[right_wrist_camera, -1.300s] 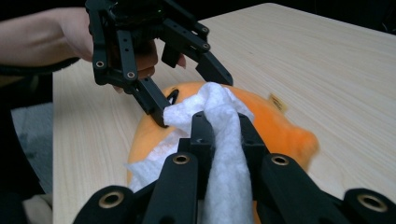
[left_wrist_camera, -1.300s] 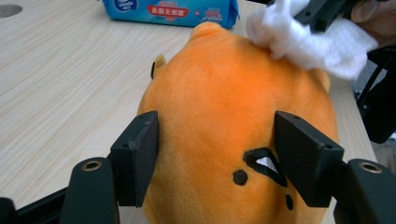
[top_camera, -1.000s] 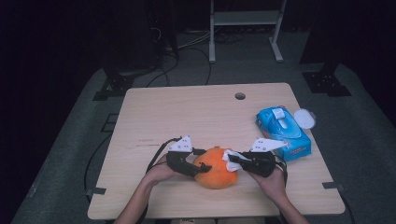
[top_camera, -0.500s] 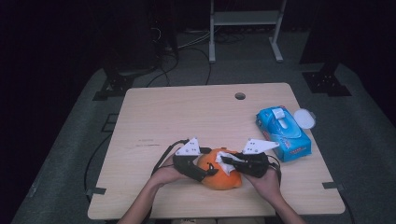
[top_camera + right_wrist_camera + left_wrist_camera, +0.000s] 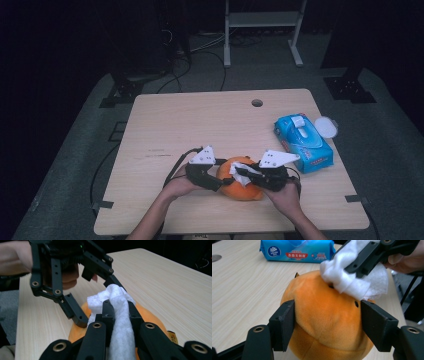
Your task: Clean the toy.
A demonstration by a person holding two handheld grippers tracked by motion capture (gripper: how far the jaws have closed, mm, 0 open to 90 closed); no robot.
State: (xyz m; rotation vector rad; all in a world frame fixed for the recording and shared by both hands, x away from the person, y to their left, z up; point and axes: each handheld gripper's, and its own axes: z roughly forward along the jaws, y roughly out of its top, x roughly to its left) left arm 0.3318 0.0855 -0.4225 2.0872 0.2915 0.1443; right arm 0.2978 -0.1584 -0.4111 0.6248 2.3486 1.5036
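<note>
Now orange plush (image 5: 324, 322) sits btwn left gripper (image 5: 327, 322) jaws.

orange plush toy (image 5: 324, 322) | round, on table near front edge | white wipe (image 5: 352, 282) bunched, touching its top

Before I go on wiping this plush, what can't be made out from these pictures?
- Plush underside: cut off by the left gripper view's bottom edge.
- Spot under the wipe: covered by the wipe and the right tool.
- Wipes pack small print: too small in high view, cropped in the left gripper view.
- Left tool pad contact: hidden by the plush's bulge.
</note>
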